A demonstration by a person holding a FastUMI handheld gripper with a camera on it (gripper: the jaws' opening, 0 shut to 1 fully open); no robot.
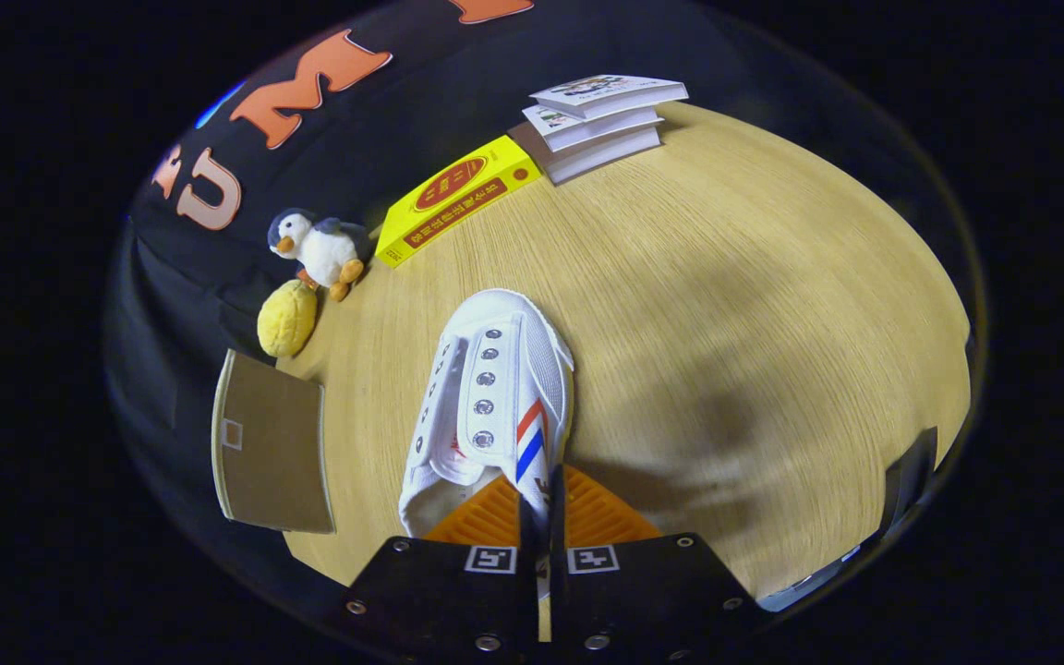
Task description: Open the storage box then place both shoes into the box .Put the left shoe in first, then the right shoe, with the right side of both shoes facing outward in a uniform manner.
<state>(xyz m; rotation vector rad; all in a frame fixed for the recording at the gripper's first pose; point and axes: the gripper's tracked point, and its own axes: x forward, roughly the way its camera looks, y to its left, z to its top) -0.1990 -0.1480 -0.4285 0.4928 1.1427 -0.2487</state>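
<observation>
Gripper view: the gripper (541, 517) has its two orange ribbed fingers (486, 522) drawn almost together, pinching the side wall of a white canvas shoe (495, 397) near its collar, one pad inside the opening and the other against the outer side. The shoe points away from the fingers across the wooden table (772, 296), its toe toward the far end; it has no laces, two rows of metal eyelets, and red and blue diagonal stripes on the side just ahead of the fingers. A dark mark below the stripes is partly covered and cannot be read. Beyond the toe lies a yellow box (453, 199) with a red oval and red band of print, too small to make out. Beside it stands a stack of white books (601, 125). Near the booth wall sit a plush penguin (320, 249) and a yellow plush ball (287, 319), possibly a lemon. A brown cardboard flap (269, 453) lies beside the shoe.
</observation>
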